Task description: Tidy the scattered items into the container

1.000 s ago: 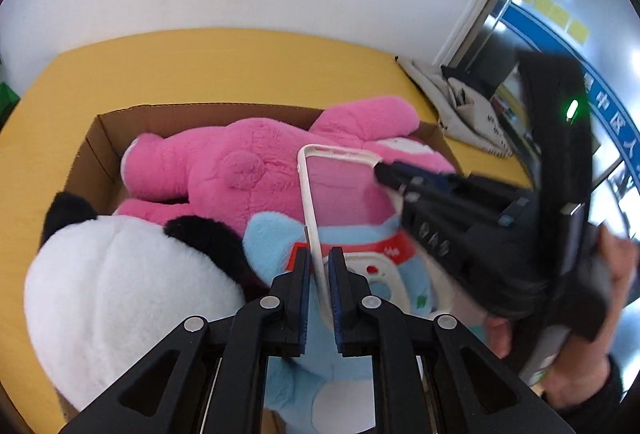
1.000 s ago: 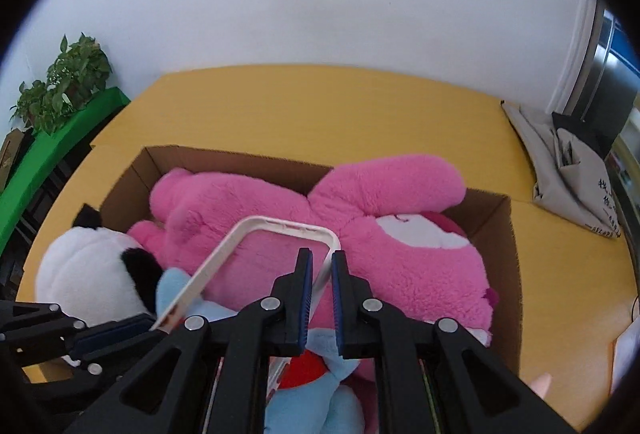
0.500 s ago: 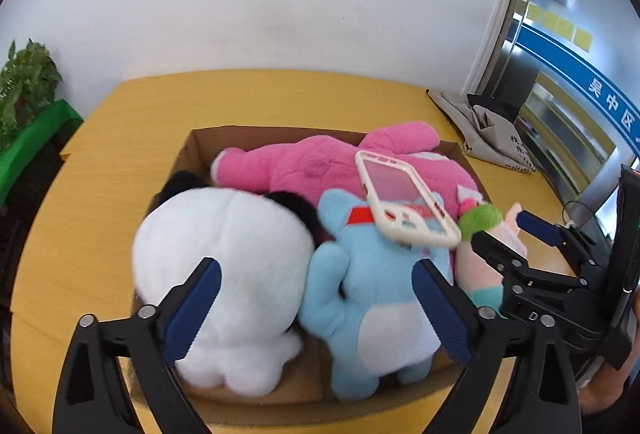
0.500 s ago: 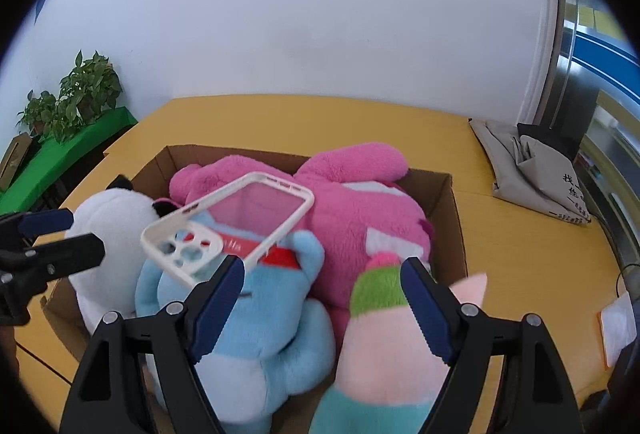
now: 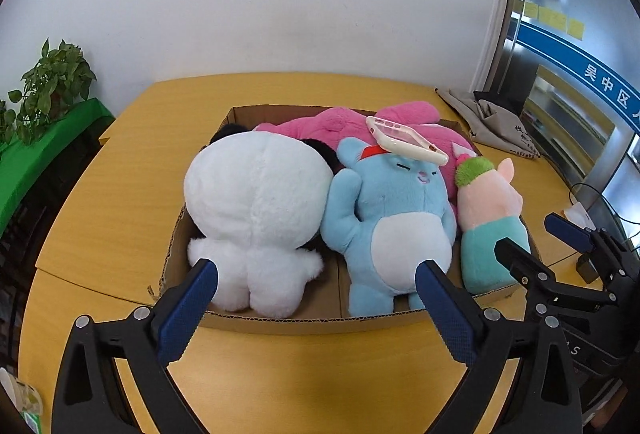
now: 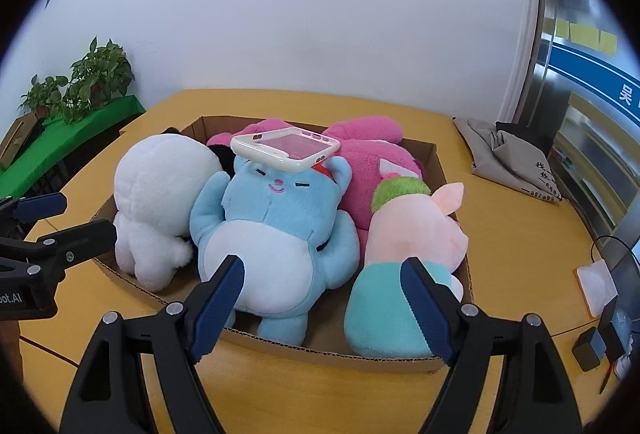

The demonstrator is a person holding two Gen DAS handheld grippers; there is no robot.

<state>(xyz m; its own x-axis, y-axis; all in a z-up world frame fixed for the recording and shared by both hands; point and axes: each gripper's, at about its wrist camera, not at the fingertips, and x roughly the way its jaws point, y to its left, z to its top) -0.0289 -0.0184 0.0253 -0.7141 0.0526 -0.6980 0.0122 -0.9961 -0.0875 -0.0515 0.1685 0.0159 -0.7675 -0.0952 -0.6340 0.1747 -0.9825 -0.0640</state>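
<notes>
A cardboard box (image 5: pixel 280 322) (image 6: pixel 436 162) on the yellow table holds a white panda plush (image 5: pixel 256 210) (image 6: pixel 156 194), a blue plush (image 5: pixel 392 210) (image 6: pixel 276 222), a pink plush (image 5: pixel 404 114) (image 6: pixel 372 162) and a pink-and-teal pig plush (image 5: pixel 488 218) (image 6: pixel 408 258). A white phone case (image 5: pixel 404 140) (image 6: pixel 286 148) lies on the blue plush's head. My left gripper (image 5: pixel 316 274) is open and empty at the box's near side. My right gripper (image 6: pixel 322 270) is open and empty, just before the box. Each gripper shows in the other's view: right (image 5: pixel 536 242), left (image 6: pixel 60 218).
A grey cloth bag (image 5: pixel 496 122) (image 6: pixel 512 158) lies at the table's far right. Potted plants (image 5: pixel 52 86) (image 6: pixel 92 74) stand on a green shelf at left. A small black device (image 6: pixel 590 352) and cables lie at the right edge. A white wall is behind.
Both grippers were shut on the phone case a second ago. They opened, left it on the blue plush and drew back from the box.
</notes>
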